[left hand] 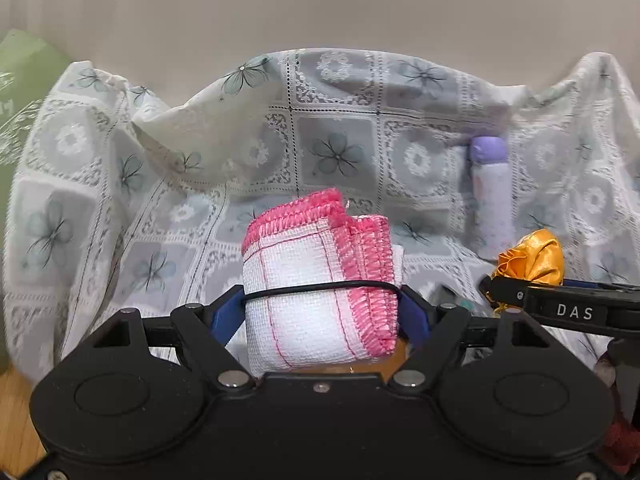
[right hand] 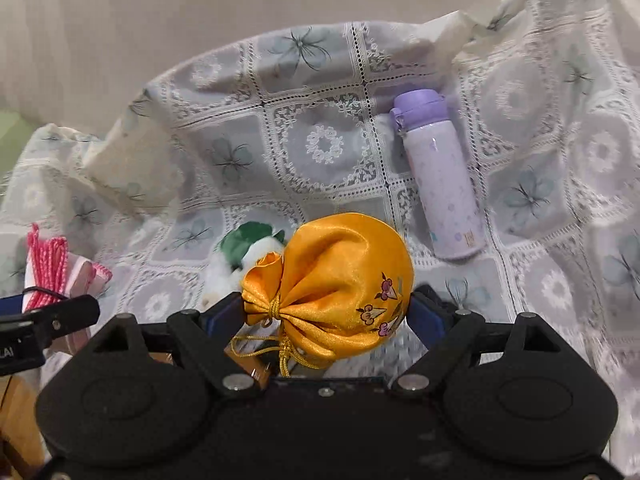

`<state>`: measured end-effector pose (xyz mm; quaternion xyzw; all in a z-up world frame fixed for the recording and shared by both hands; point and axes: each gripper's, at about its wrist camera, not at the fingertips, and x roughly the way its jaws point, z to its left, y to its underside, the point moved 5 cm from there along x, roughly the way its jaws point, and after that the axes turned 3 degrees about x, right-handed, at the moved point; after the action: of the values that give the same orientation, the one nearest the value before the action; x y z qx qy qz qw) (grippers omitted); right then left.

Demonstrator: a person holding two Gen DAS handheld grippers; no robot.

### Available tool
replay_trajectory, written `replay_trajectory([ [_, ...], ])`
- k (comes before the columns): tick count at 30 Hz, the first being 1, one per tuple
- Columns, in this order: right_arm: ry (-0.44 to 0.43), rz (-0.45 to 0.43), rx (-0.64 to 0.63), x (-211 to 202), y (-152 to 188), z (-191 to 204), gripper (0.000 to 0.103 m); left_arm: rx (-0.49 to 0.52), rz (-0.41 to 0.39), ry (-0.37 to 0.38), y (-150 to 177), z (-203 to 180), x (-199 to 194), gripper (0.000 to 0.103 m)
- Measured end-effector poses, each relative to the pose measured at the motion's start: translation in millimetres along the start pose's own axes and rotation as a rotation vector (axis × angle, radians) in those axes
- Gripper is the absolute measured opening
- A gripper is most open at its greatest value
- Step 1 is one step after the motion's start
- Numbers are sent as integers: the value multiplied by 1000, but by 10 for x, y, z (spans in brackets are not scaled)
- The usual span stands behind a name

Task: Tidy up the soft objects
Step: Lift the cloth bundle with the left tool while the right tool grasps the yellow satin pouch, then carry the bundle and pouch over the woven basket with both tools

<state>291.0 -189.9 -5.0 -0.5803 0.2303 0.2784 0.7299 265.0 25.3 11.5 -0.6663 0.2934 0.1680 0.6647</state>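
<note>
My left gripper (left hand: 320,308) is clamped on a folded white cloth with pink stitched edging (left hand: 320,280); both blue pads press its sides, and a thin black cord crosses its front. The cloth stands up between the jaws and fills the gap from pad to pad. My right gripper (right hand: 326,312) is clamped on an orange satin drawstring pouch (right hand: 340,280), with the gathered neck and gold cord at its left pad and the cord ends hanging below.

The two tools sit just beside each other: the right one's finger and the pouch appear at the right edge of the left view.

Ahead of both lies a lace-patterned cover (right hand: 320,148), rumpled and raised at its far and side edges. A lavender bottle (right hand: 438,180) lies ahead and right of the right tool. A white and green plush toy (right hand: 240,252) rests just behind the pouch. The cover ahead of the left tool is open.
</note>
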Motion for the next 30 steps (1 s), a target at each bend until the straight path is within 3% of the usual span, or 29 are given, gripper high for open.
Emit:
replay_trajectory([
  [15,-52,2,114,-1220,999,-155,87,14,59,35,872,-382,-794,75],
  [30,-53,-62,185,-2127,1721,-269,88,26,172,37,1655,-637,-1055,75],
])
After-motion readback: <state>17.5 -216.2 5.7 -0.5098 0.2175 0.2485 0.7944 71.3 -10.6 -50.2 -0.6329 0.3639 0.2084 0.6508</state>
